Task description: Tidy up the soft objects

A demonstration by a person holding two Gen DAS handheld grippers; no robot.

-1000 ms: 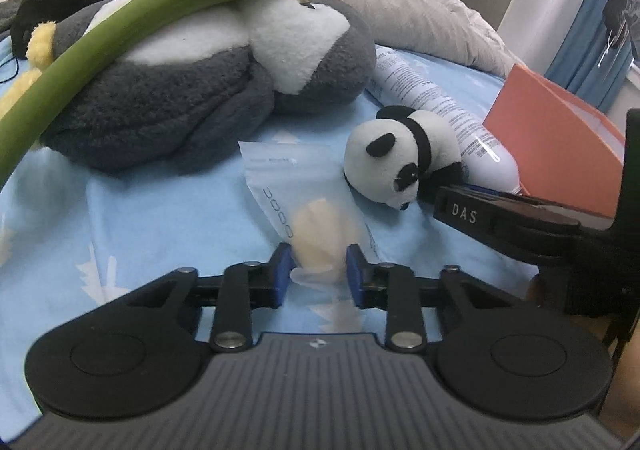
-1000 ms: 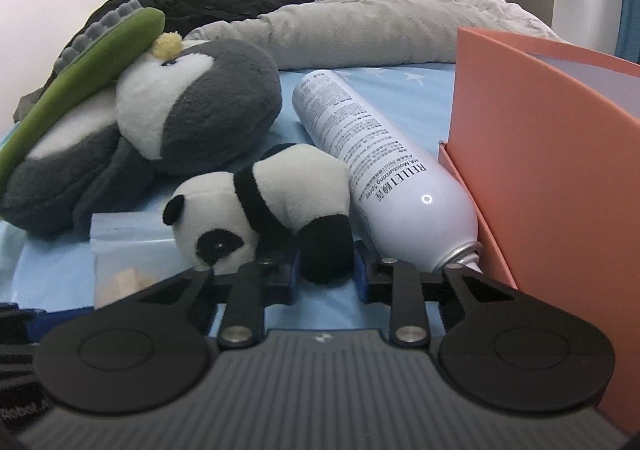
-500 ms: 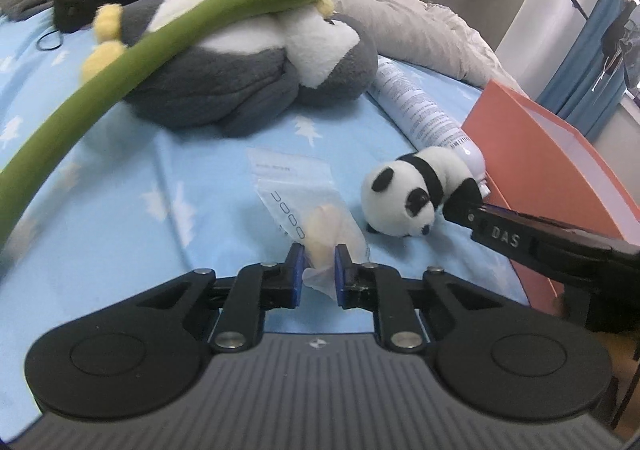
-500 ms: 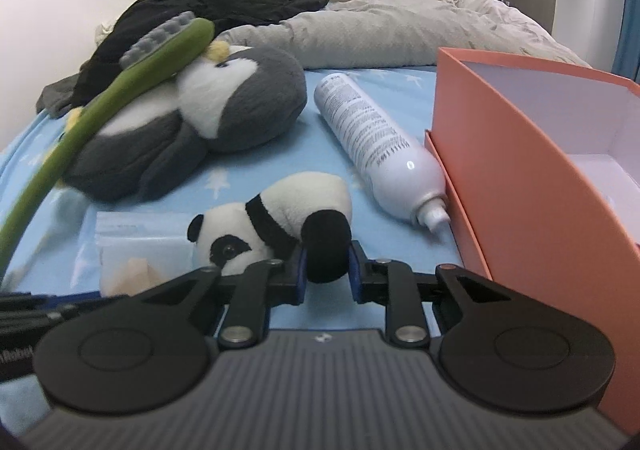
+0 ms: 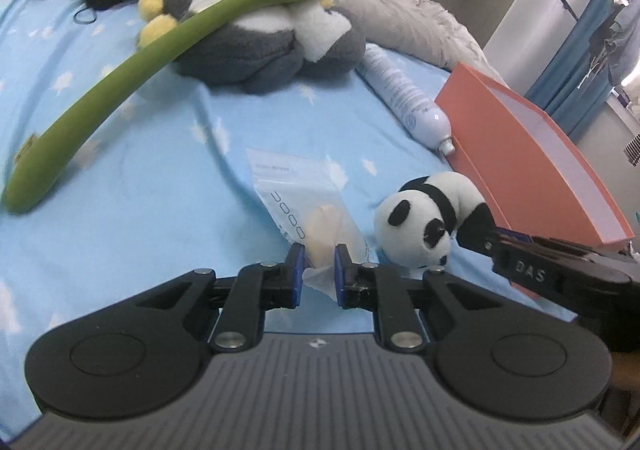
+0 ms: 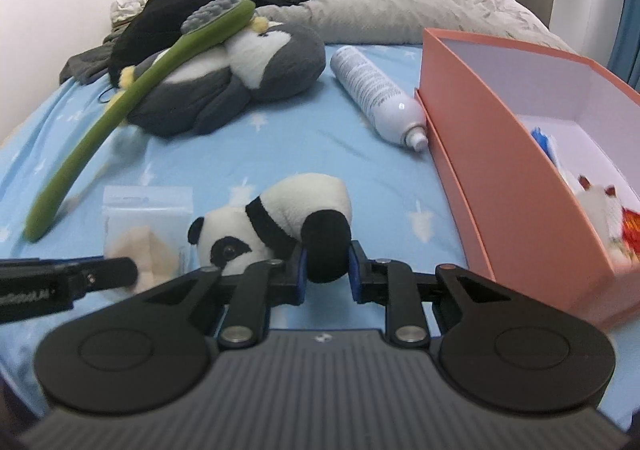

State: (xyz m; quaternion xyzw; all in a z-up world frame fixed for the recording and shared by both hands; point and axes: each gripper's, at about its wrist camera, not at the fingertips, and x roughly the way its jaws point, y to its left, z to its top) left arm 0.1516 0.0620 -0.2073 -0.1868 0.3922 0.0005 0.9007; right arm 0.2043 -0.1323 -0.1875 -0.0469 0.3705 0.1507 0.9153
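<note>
Left wrist view: the left gripper [image 5: 316,270] is clamped on the lower end of a clear zip bag [image 5: 308,206] holding a pale sponge-like piece; the bag hangs above the star-print blue sheet [image 5: 160,186]. The right gripper [image 5: 486,234] is seen at the right, pinched on the black leg of the panda plush [image 5: 424,218]. The orange box [image 5: 532,166] stands just beyond. For a clean carry, the bag is best kept high enough to clear the box wall, and released only once inside, since the thin film could slip.

Right wrist view: the right gripper [image 6: 326,270] is closed on the panda plush [image 6: 280,218] leg, the body dangling forward. The orange box [image 6: 500,154], already holding a few items, lies to the right; the white spray bottle [image 6: 376,98] rests against it.

Against a second ago: both loads have been lifted off the sheet, more bed is visible, and the left jaws have narrowed onto the bag.
</note>
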